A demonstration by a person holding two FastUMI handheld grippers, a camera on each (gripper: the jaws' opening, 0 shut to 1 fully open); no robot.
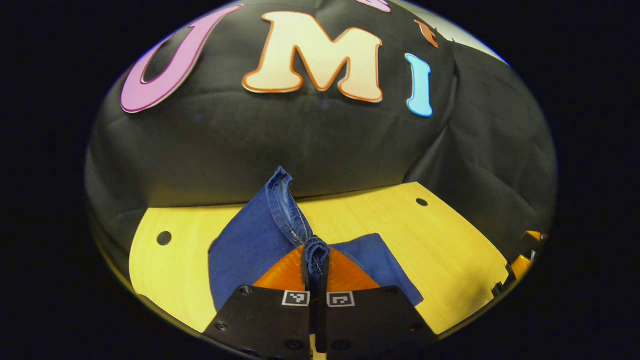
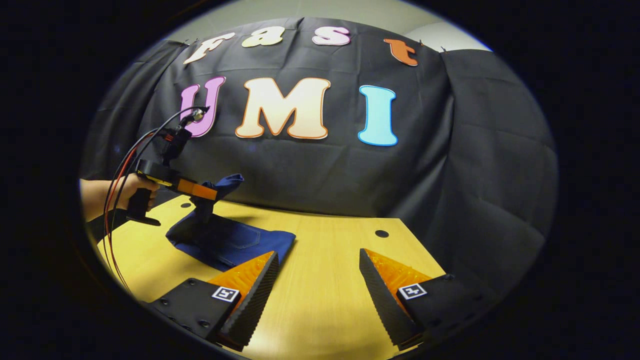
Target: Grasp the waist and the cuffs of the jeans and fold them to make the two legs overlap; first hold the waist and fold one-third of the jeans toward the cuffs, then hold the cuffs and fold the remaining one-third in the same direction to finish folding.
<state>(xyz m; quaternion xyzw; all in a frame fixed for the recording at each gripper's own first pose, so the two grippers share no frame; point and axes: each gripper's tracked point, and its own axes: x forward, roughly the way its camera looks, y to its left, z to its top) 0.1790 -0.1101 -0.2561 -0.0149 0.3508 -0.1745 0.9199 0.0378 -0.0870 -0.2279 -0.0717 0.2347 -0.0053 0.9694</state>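
Blue jeans lie bunched on the wooden table. In the left gripper view my left gripper is shut on a fold of the denim, and a stitched hem rises above its fingers. The right gripper view shows the same jeans at the table's left, with the left gripper lifting one end of them off the table while a hand holds it. My right gripper stands open over bare table, to the right of the jeans, with nothing between its fingers.
The table has round holes near its back edge, and another hole at its left. The black cloth wall closes the back and right side. Cables trail from the left gripper.
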